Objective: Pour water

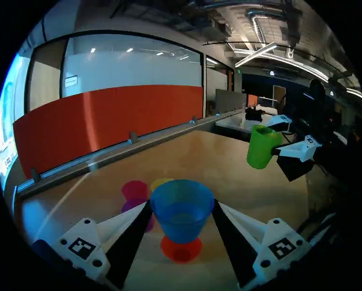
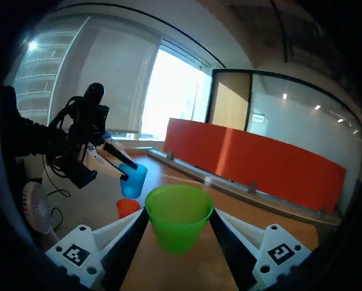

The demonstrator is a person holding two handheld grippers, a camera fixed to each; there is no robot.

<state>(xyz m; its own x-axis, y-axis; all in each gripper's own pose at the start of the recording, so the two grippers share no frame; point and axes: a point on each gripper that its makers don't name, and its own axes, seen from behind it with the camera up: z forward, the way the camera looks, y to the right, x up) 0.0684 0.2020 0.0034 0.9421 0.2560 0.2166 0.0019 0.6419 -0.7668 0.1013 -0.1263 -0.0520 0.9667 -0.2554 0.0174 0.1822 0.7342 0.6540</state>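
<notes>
Left tool is clamped on my blue cup, both fingers pressing its sides. It holds the cup upright just above the orange cup standing on the desk. My right tool grasps the green cup likewise, raised well apart from the orange cup, to its right in the left gripper view.

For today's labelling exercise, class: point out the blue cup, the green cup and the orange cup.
blue cup (image 1: 182, 216): left gripper view, on its front wall.
green cup (image 2: 178, 225): right gripper view, on its front wall.
orange cup (image 2: 126, 208): right gripper view, on its side wall.
</notes>
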